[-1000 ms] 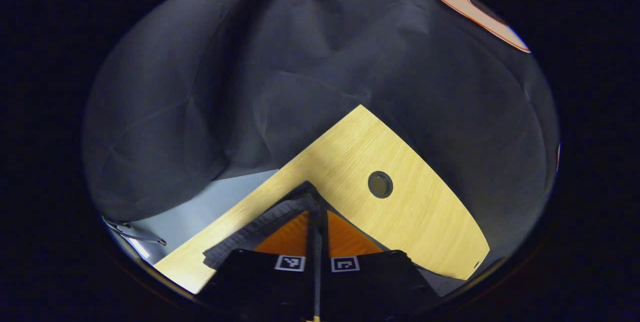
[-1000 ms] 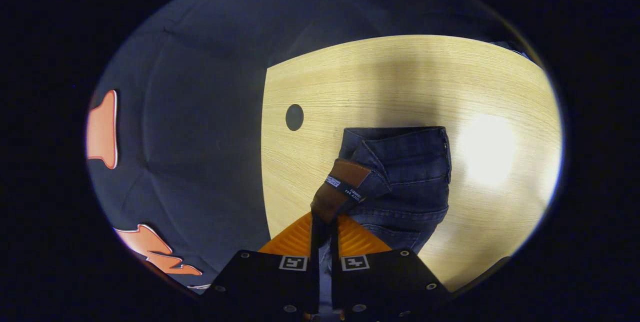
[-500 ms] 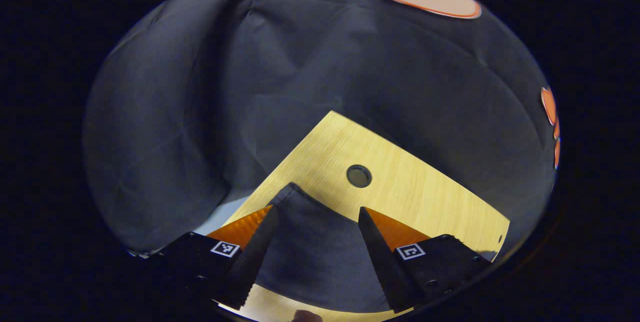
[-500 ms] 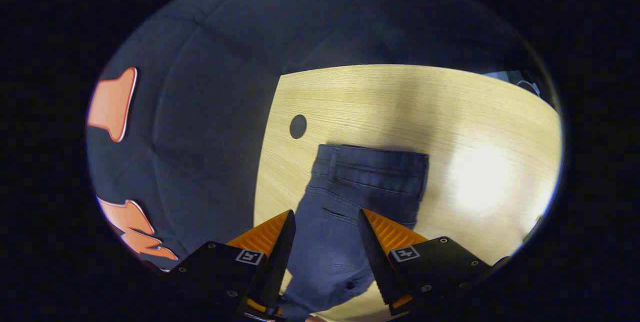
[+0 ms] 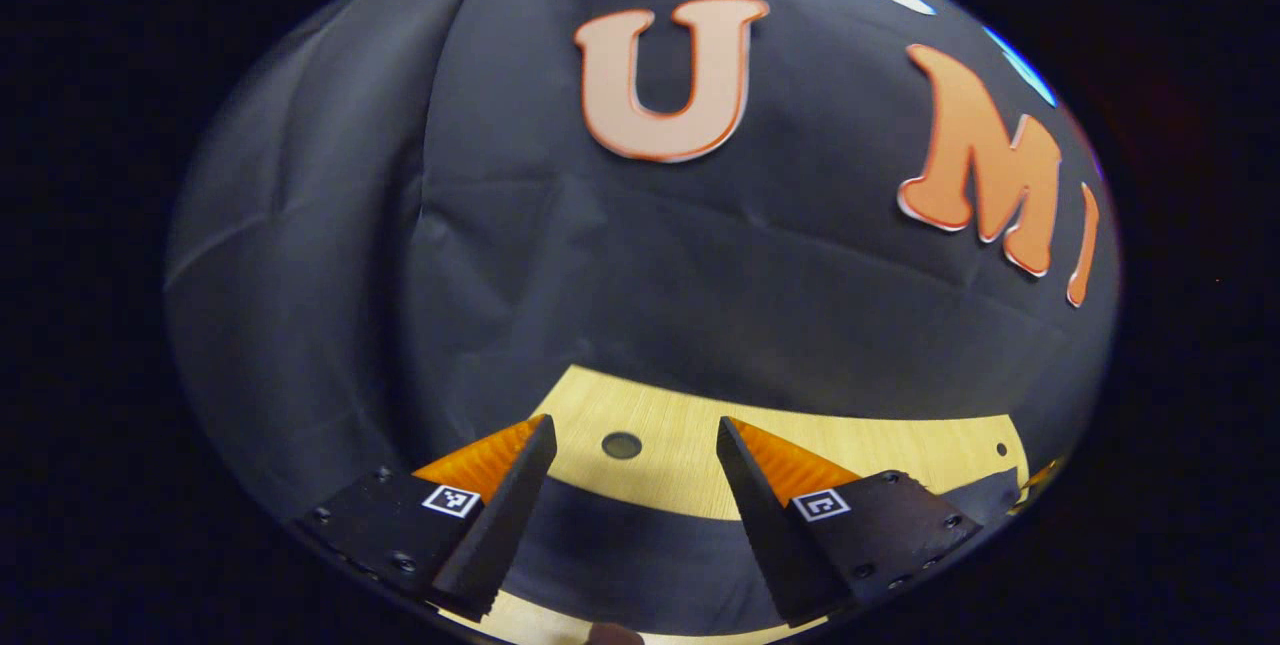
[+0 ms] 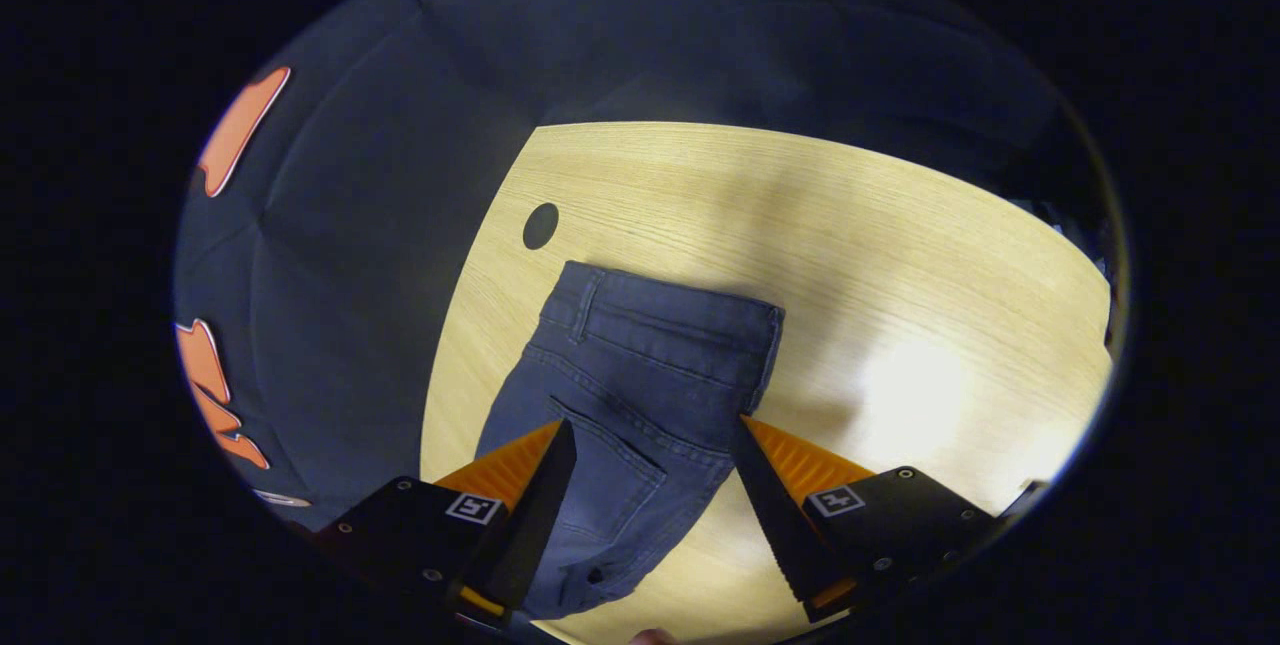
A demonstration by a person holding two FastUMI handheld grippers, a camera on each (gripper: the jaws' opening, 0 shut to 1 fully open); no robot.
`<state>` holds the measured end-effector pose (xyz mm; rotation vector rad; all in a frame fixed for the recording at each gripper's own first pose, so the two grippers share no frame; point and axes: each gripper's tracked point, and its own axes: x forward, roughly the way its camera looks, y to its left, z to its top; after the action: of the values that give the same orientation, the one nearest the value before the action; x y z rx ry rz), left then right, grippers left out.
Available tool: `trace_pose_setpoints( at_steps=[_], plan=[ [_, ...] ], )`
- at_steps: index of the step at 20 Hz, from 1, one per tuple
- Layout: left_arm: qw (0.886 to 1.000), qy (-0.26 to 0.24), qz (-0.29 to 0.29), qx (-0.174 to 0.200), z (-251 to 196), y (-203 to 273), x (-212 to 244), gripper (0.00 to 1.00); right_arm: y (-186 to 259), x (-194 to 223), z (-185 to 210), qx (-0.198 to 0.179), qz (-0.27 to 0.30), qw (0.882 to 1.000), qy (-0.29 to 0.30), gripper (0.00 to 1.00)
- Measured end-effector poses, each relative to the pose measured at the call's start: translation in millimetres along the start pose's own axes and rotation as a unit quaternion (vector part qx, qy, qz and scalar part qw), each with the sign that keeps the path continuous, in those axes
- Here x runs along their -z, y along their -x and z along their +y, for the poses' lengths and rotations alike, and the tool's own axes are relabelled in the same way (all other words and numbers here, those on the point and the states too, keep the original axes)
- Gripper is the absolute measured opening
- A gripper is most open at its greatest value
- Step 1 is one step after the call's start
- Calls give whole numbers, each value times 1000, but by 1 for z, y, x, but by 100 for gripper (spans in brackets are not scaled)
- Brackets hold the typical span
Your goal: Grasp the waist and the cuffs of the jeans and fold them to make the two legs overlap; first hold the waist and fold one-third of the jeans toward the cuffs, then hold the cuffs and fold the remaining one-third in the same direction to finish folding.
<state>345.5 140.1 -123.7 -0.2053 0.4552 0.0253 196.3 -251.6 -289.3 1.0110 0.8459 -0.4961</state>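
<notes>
1. A pale wood bench (image 6: pixel 900 255) stands against the dark cloth wall (image 5: pixel 700 255) of the booth, with a round hole (image 6: pixel 540 225) near its edge, at about 10 o'clock in the right gripper view
2. The jeans (image 6: pixel 640 395) lie flat on the bench, the waist (image 6: pixel 680 315) at the far end, just beside the hole, and the legs running down toward 6 o'clock under the right tool (image 6: pixel 650 445)
3. A second ago both tools were pinched shut, the right one on the waistband; now both are spread wide and hold nothing, so the denim has been let go and laid down
4. The left tool (image 5: pixel 630 445) has tipped upward, looking more at the wall than at the bench; dark cloth (image 5: pixel 640 545) lies below its open fingers, likely part of the jeans
5. Judging from one leg's width on show, the legs seem to overlap already, so the lengthwise fold looks done
6. The next step would be to regrip the waist and carry one-third toward the cuffs; neither tool is yet set on it
</notes>
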Motion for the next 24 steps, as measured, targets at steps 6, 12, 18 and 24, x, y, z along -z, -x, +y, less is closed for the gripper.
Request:
trace_pose_setpoints(
  at_steps=[6,12,18,24],
  plan=[
    [995,-31,-94,22,-21,81,-46,97,-14,-5,-14,18,-13,999,26,96],
    [989,-44,-135,27,-62,153,-42,94,-26,-10,-18,24,-38,996,72,96],
    [988,-67,-113,75,-134,180,-10,96,-36,-7,-7,-26,-67,993,92,64],
    [983,-99,-104,110,-157,194,2,96,-19,-12,12,-44,-110,988,95,25]
  ],
)
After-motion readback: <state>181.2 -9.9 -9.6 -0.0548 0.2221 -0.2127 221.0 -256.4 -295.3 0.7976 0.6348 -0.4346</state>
